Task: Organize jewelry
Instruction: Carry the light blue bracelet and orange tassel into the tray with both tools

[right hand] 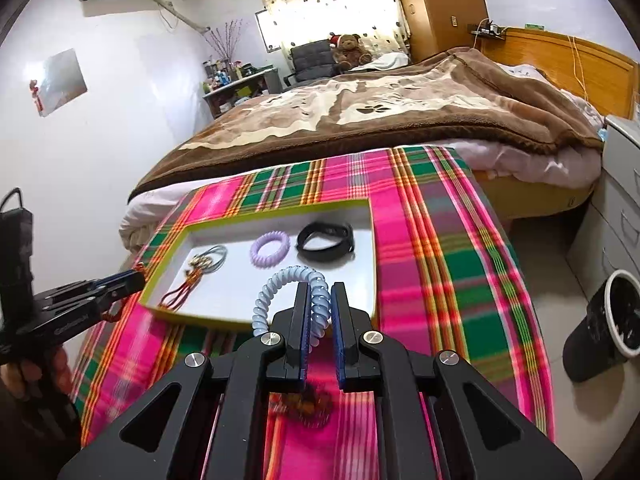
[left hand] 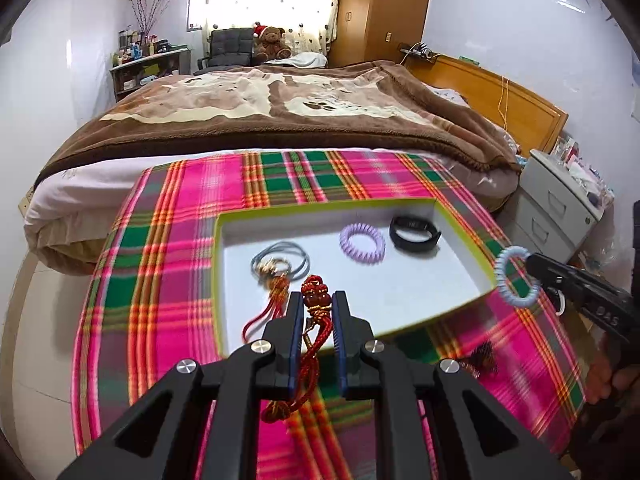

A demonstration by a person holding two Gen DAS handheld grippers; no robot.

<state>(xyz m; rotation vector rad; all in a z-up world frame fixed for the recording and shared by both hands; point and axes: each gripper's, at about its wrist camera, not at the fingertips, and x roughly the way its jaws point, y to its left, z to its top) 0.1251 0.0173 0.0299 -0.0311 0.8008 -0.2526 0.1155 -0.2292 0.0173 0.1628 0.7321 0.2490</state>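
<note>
Item count, jewelry sorting surface.
2 spiral hair ties: 1 lilac [left hand: 362, 237], 1 pale blue [left hand: 516, 271]; 2 red knotted tassel charms [left hand: 318, 300] [left hand: 276, 288]; 1 black wristband [left hand: 415, 232]; 1 tray [left hand: 224, 280]; 2 grippers [left hand: 318, 312] [right hand: 320, 304].

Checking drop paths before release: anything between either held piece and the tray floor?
Nothing visible. The left gripper holds the red knotted tassel charm above the near edge of the green-rimmed white tray. The right gripper holds the pale blue spiral hair tie over bare floor.
</note>
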